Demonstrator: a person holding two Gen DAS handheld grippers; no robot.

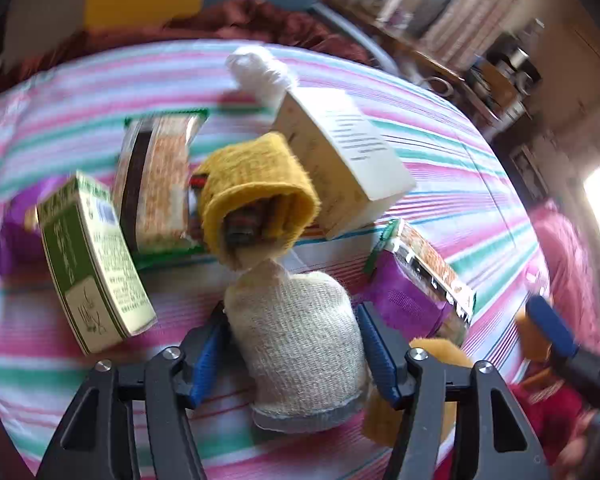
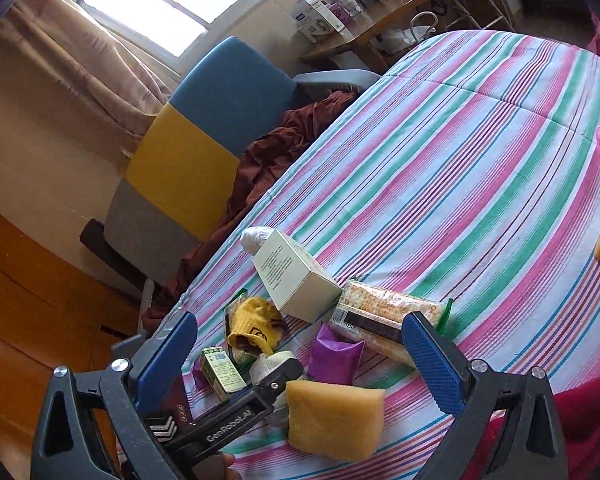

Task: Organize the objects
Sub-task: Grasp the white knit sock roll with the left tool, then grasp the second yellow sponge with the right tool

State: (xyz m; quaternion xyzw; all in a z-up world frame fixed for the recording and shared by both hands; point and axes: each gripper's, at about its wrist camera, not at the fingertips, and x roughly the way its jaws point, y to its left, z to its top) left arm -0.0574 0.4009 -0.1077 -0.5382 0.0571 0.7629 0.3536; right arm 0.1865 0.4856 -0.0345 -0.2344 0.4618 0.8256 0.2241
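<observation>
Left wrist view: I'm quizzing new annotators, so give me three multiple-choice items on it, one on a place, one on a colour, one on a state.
1. Where is the beige knit roll?
A. Between the left gripper's fingers
B. On top of the white box
C. Beyond the striped cloth

2. What colour is the knit piece just beyond the roll?
A. Blue
B. Mustard yellow
C. Black

3. How does the green box sit?
A. Crushed flat
B. Opened, flaps up
C. Closed, on the cloth

Key: 1 A, blue pads flank the roll on both sides; 2 B, its yellow weave is plain; 3 C, no flap is lifted and its sides look intact.
</observation>
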